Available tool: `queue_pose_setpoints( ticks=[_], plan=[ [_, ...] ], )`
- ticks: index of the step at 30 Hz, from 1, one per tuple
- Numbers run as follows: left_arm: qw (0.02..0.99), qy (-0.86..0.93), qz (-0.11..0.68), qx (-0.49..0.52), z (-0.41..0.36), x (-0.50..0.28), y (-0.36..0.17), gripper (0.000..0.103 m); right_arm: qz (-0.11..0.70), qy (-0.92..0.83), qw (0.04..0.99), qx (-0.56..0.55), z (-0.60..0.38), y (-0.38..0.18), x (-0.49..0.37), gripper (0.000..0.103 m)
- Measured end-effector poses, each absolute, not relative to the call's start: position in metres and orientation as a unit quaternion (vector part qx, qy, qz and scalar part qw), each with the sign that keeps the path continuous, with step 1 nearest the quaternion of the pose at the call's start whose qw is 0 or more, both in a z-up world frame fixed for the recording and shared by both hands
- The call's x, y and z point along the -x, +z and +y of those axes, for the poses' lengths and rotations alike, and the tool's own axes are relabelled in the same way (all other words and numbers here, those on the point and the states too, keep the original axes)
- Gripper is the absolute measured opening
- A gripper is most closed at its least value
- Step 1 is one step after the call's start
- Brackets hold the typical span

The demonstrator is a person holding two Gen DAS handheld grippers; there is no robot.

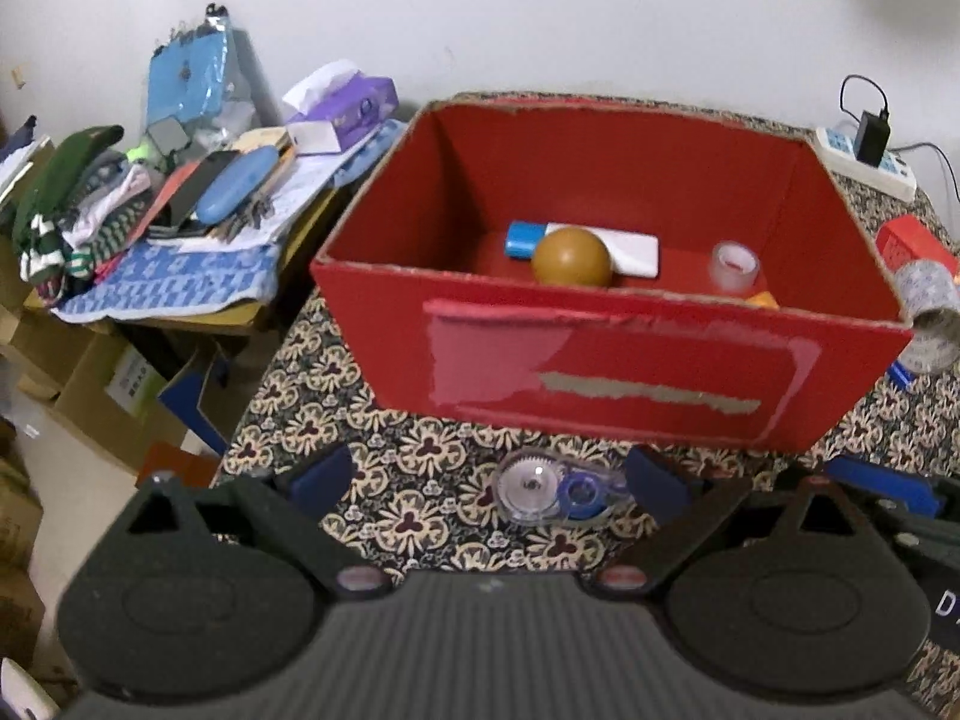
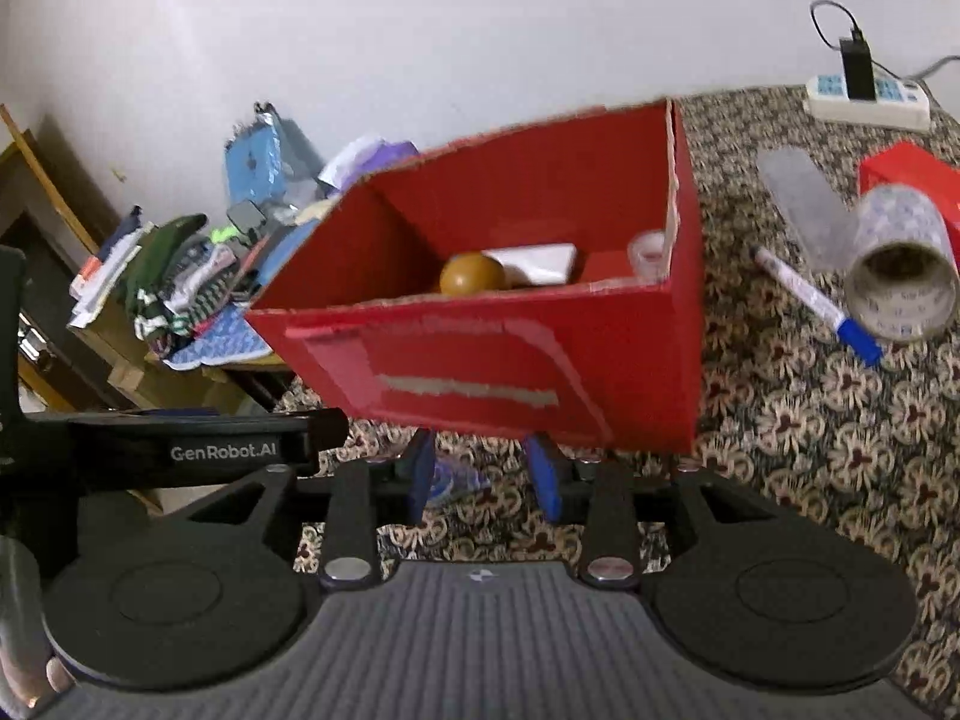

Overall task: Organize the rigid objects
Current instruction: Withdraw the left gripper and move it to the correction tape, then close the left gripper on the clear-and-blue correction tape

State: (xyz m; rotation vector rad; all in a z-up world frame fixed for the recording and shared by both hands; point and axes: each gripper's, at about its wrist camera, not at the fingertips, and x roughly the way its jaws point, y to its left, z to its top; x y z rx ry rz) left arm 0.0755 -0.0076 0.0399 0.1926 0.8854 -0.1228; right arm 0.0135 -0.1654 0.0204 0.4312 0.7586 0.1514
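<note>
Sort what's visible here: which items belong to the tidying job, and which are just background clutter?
Job items: open red cardboard box; clear plastic correction-tape dispenser; blue-capped white marker; patterned wide tape roll.
Lying about: white power strip; folded clothes pile; purple tissue box.

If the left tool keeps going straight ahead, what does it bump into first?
Probably the correction tape dispenser, lying between the left tool's open fingers. Behind it stands the red box's front wall.
</note>
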Motion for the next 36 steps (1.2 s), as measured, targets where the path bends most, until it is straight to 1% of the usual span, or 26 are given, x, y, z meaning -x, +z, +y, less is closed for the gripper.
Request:
queue_pose_setpoints(
  ticks=[3, 6, 18, 32, 36],
  plan=[
    [0.891, -0.067, 0.437, -0.102, -0.004, -0.080, 0.032, 0.098, 0.380, 0.050, 0.900, -0.207, -0.158, 0.015, -0.015, 0.024],
    [0.886, -0.078, 0.444, -0.109, 0.002, -0.085, 0.025, 0.099, 0.396, 0.043, 0.893, -0.210, -0.149, 0.012, -0.019, 0.024],
    [0.865, -0.110, 0.466, -0.146, 0.031, -0.107, -0.002, 0.099, 0.412, -0.028, 0.878, -0.240, -0.118, -0.004, -0.034, 0.024],
    [0.849, -0.143, 0.489, -0.138, 0.066, -0.119, -0.024, 0.099, 0.437, -0.038, 0.861, -0.256, -0.091, -0.015, -0.045, 0.024],
    [0.847, -0.163, 0.494, -0.105, 0.086, -0.115, -0.030, 0.099, 0.448, -0.031, 0.856, -0.256, -0.086, -0.019, -0.051, 0.024]
  ],
)
